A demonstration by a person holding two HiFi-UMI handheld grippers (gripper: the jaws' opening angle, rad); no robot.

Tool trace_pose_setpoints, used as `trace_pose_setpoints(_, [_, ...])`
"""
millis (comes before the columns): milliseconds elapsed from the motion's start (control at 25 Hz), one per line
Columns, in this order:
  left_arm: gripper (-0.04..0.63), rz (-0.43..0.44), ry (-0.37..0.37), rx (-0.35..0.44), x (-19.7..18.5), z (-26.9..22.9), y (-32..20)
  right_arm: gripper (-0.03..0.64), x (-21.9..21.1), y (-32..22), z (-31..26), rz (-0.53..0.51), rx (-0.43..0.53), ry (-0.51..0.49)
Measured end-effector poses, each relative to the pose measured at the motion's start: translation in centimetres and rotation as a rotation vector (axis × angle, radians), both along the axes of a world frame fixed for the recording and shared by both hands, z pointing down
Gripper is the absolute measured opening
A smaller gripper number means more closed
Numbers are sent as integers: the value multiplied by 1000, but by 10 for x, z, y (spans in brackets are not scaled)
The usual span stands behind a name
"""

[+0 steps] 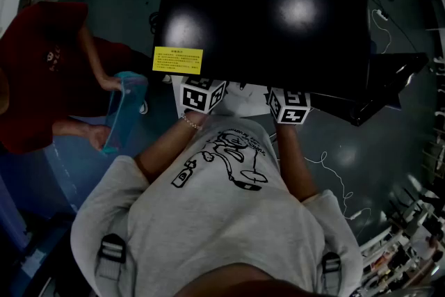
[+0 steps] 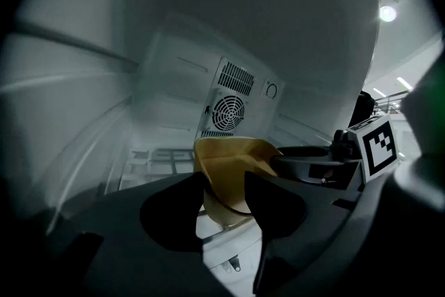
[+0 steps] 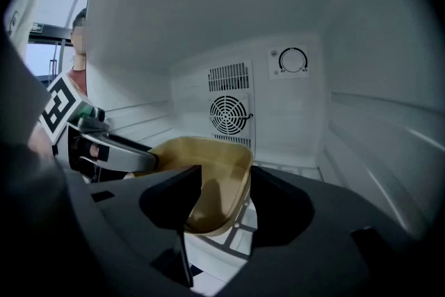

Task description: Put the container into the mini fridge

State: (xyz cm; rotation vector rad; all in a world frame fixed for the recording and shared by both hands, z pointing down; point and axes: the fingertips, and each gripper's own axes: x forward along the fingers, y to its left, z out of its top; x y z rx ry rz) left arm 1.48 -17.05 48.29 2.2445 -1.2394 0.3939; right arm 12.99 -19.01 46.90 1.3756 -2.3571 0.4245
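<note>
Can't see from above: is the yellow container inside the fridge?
Inside: the container rests on the wire shelf, fan grille behind it.

The container (image 3: 208,174) is a tan, open-topped tub with rounded corners. It is empty and sits open side up on the wire shelf (image 3: 240,233) inside the black, white-lined mini fridge (image 1: 264,10), before the fan grille (image 3: 229,113).

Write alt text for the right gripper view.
The right gripper holds its jaws apart around one wall of a tan container on the wire shelf inside a white mini fridge. The left gripper reaches the container's opposite rim; a round fan grille and a dial sit on the back wall.
</note>
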Motion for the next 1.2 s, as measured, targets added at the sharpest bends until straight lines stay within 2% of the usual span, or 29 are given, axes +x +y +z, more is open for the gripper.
trace_pose_setpoints(600, [192, -6, -7, 18, -3, -2, -3, 215, -2, -6, 3, -6, 11, 3])
trace_pose_setpoints(1200, [210, -23, 7, 65, -9, -20, -4, 225, -2, -2, -14, -6, 71, 10])
